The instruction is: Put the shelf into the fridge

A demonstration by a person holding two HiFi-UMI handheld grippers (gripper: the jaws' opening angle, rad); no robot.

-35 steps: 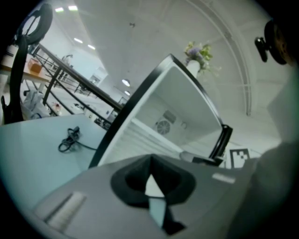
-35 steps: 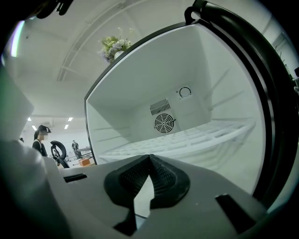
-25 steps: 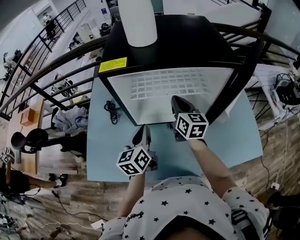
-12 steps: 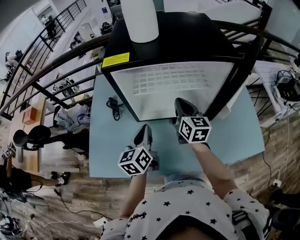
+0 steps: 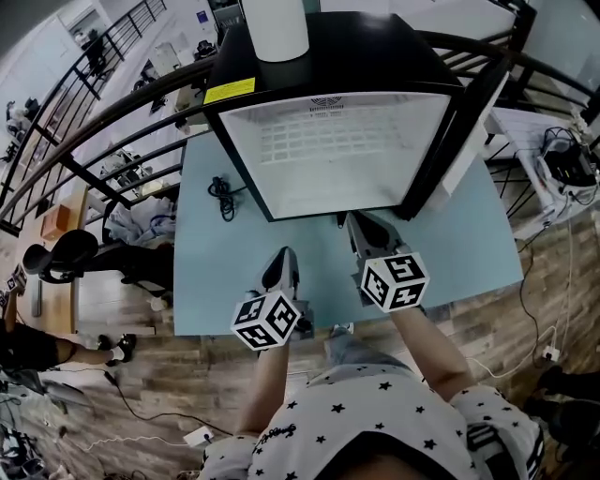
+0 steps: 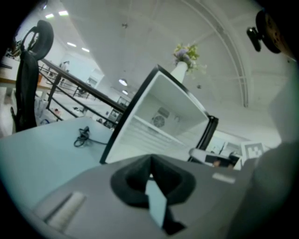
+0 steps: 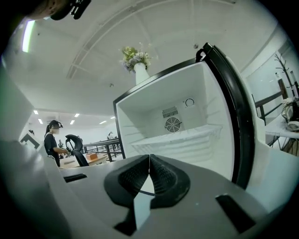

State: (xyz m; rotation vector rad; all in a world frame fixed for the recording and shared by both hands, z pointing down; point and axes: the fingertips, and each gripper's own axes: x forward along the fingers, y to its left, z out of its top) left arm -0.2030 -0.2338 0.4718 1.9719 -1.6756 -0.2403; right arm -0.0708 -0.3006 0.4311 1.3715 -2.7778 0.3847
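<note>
My left claw (image 5: pixel 281 255) and my right claw (image 5: pixel 357 223) are each closed together on nothing, side by side above the pale blue table (image 5: pixel 202 281). Just ahead of them stands the open black fridge with a white interior (image 5: pixel 328 56), and the white wire-grid shelf (image 5: pixel 328 142) lies inside it. On the fridge top, ahead and to the left, is a yellow label (image 5: pixel 231 90) whose print is too small to read. A white vase (image 5: pixel 275 28) stands beyond the label.

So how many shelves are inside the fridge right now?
1: a white wire shelf spans the open fridge interior. No other shows, though glare could hide one.
</note>
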